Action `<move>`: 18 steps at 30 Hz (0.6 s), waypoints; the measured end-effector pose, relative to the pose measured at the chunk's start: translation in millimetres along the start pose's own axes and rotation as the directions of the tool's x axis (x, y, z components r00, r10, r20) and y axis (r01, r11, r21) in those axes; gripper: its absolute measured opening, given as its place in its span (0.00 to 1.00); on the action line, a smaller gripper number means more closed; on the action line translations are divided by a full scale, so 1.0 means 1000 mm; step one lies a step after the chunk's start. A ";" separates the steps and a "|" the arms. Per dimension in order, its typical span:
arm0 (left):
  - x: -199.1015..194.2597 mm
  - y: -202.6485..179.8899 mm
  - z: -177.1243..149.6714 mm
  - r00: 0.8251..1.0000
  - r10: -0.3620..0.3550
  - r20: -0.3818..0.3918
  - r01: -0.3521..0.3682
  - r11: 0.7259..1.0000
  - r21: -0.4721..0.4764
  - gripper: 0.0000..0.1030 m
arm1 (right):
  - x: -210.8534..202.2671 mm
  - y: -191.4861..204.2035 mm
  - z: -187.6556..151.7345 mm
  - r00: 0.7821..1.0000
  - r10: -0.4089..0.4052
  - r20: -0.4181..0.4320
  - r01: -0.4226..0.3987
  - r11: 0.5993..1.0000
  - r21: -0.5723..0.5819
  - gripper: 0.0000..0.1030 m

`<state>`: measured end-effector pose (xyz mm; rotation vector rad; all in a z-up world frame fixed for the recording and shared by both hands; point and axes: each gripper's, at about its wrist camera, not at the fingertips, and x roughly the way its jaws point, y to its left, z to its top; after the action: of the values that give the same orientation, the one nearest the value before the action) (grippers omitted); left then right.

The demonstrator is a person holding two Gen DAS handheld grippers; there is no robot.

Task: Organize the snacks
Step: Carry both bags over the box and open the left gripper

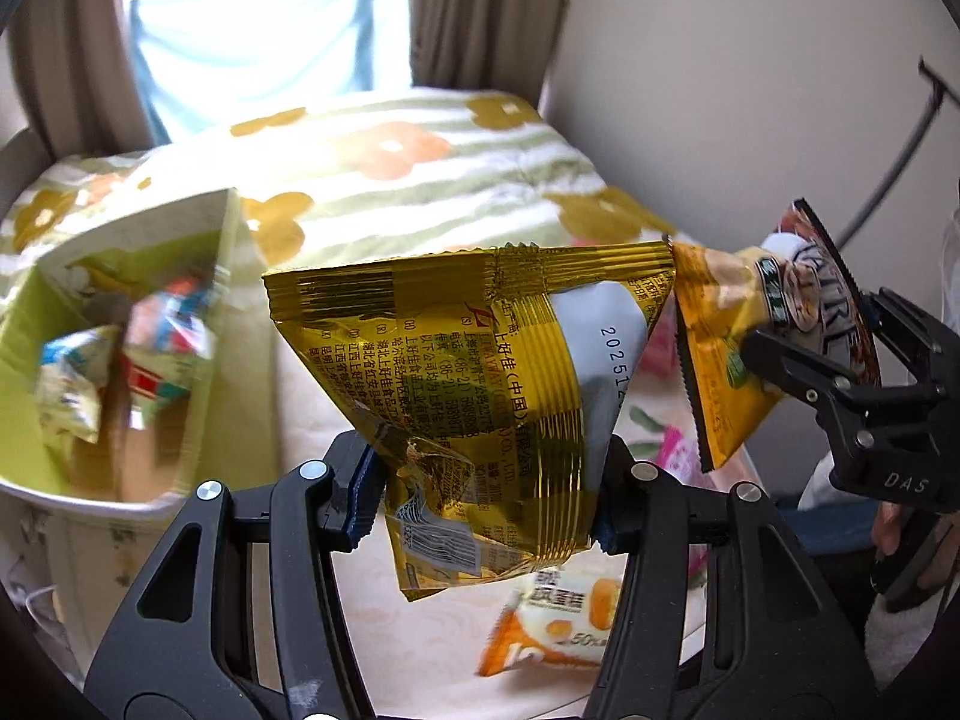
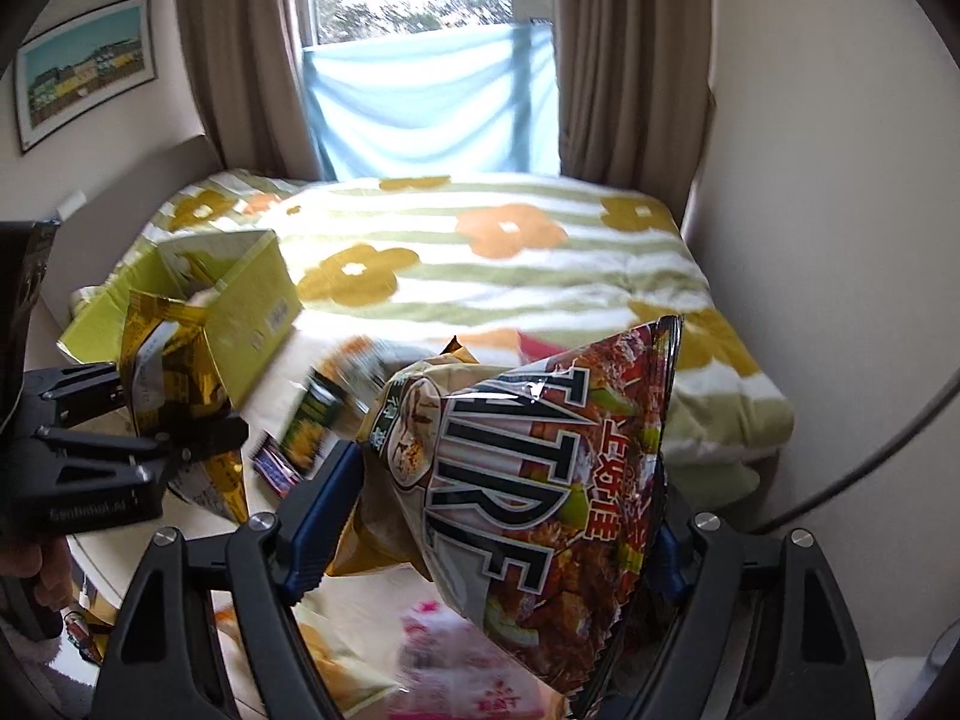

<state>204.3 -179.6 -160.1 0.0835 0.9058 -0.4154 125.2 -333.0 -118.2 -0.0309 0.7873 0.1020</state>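
Snack bags, a crinkly gold foil one [image 1: 480, 384] clamped in my left hand-held gripper [image 1: 480, 492] and a red-brown glossy one [image 2: 540, 480] clamped in my right hand-held gripper [image 2: 486, 546], feel light, puffy and slippery, so I pinch them mid-body.

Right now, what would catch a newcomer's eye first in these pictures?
Two snack bags held in the air: a shiny gold foil bag clamped in the left gripper, and a red-brown bag with big letters in the right gripper. Behind, left, stands an open lime-green cardboard box of packets.
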 end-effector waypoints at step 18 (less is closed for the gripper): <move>-0.081 0.221 0.046 0.990 0.127 0.058 -0.115 0.978 -0.175 0.49 | 0.033 0.176 0.108 0.988 0.141 0.059 -0.135 0.985 -0.106 0.76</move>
<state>278.9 37.3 -91.0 -0.0331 0.8598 -0.2247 205.9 -148.1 -63.7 -0.0686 0.7166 0.2734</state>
